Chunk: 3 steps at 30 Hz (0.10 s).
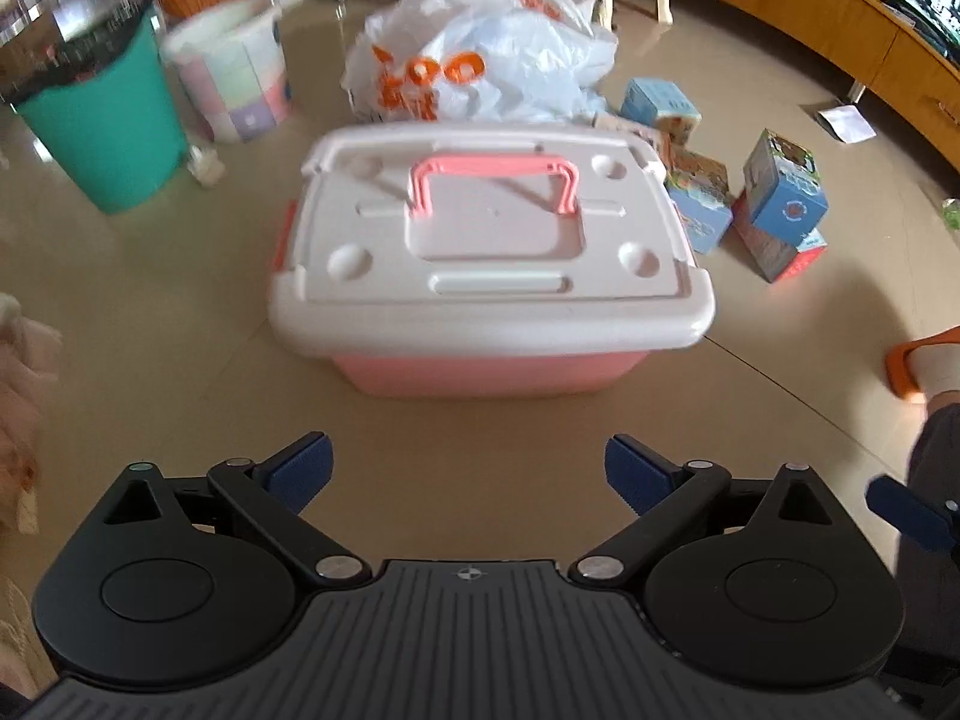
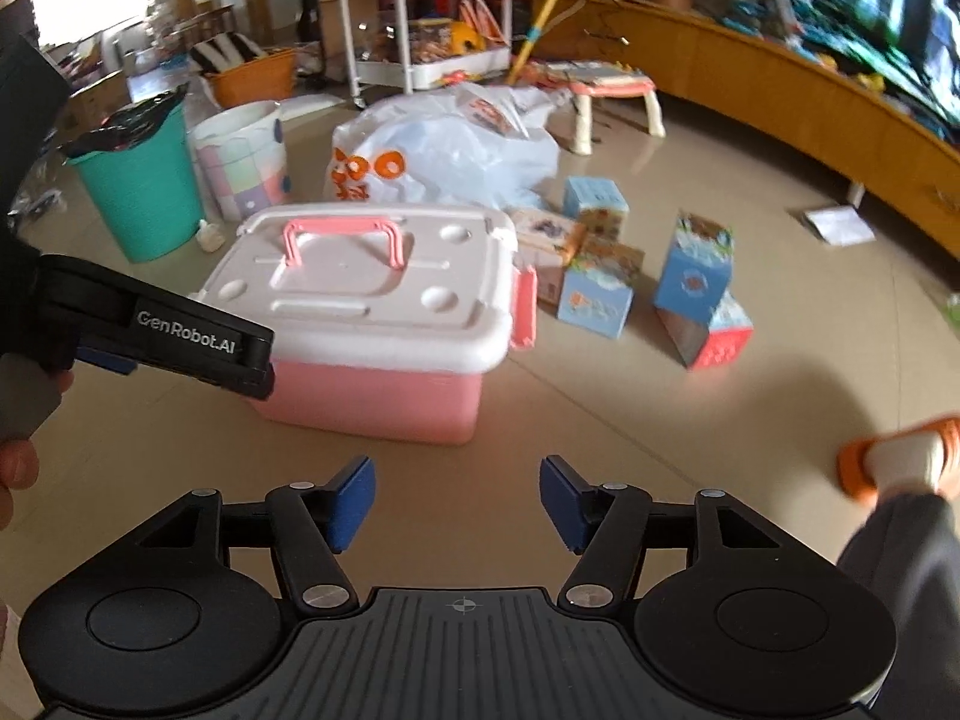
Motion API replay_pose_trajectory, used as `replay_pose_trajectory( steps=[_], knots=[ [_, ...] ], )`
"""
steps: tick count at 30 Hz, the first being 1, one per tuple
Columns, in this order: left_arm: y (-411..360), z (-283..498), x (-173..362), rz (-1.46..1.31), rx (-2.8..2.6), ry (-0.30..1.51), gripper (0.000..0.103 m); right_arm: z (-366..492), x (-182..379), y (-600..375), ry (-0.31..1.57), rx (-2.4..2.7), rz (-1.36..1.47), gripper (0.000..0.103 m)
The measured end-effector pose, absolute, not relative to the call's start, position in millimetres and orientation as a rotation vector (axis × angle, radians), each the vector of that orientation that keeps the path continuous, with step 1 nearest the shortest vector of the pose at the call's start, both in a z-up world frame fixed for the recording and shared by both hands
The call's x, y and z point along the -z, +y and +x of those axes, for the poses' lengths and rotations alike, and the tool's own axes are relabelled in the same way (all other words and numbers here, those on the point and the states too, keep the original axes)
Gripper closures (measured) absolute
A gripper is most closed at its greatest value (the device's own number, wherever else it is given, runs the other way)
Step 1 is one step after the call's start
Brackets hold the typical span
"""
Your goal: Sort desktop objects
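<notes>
A pink storage box with a closed white lid and a pink handle sits on the floor; it also shows in the right wrist view. Several small colourful cartons lie to its right, also seen in the right wrist view. My left gripper is open and empty, a short way in front of the box. My right gripper is open and empty, in front of the box and to its right. The left gripper's body shows at the left of the right wrist view.
A teal bin and a white pastel bucket stand at the back left. A white plastic bag lies behind the box. A wooden cabinet runs along the right. A person's foot in an orange slipper is at the right.
</notes>
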State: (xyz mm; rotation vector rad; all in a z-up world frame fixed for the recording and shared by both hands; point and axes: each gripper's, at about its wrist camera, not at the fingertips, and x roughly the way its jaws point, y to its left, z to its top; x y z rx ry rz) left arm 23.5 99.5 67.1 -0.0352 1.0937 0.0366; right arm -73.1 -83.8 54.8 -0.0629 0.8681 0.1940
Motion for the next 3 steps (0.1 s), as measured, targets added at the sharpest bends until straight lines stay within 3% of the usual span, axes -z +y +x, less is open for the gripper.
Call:
replay_pose_trajectory(
  steps=[3],
  knots=[
    [96.9, 18.1, -69.0, -0.009, -0.053, 1.054, 0.003, -78.0, -45.2, -87.2, 0.883, -0.184, -0.049, 0.045]
  ],
)
